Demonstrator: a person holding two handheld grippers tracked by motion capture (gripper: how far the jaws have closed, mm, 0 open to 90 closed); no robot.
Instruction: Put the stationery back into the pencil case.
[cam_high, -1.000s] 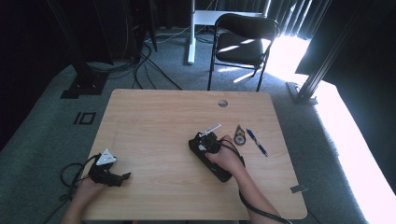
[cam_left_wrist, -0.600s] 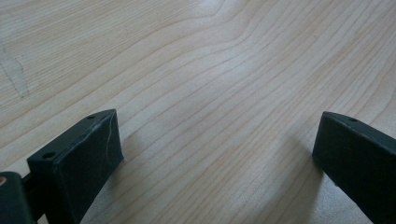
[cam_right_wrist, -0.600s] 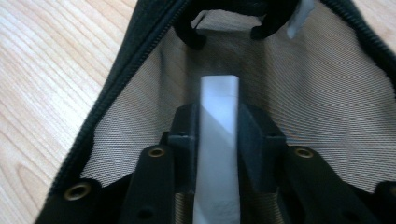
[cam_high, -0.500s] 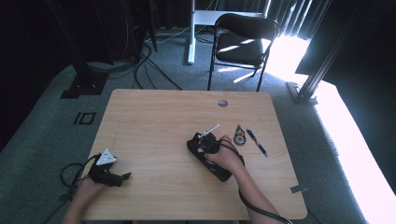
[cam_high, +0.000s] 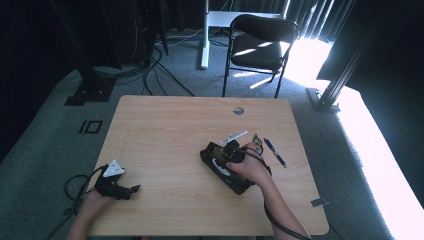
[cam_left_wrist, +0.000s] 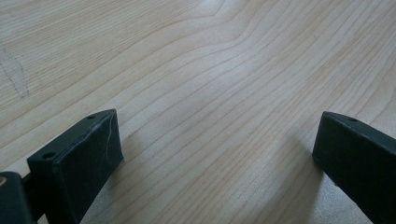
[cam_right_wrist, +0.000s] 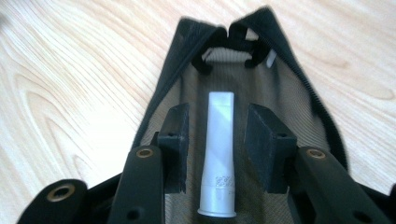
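A black mesh pouch (cam_high: 220, 165) lies open on the wooden table (cam_high: 165, 130), right of centre. In the right gripper view a white plastic tube (cam_right_wrist: 219, 158) lies lengthwise inside the pouch (cam_right_wrist: 299, 93), between its zipper edges. My right gripper (cam_right_wrist: 217, 128) is lowered over the pouch with one jaw on each side of the tube. A narrow gap shows on both sides, so it is open. My left gripper (cam_high: 131, 190) rests near the table's front left corner. Its jaws stand wide apart over bare wood (cam_left_wrist: 210, 93), and the left gripper (cam_left_wrist: 217, 140) holds nothing.
A blue pen (cam_high: 274, 151) and a small dark round object (cam_high: 257, 145) lie just right of the pouch. A cable hole (cam_high: 238, 110) sits near the table's far edge. A black chair (cam_high: 260, 45) stands beyond the table.
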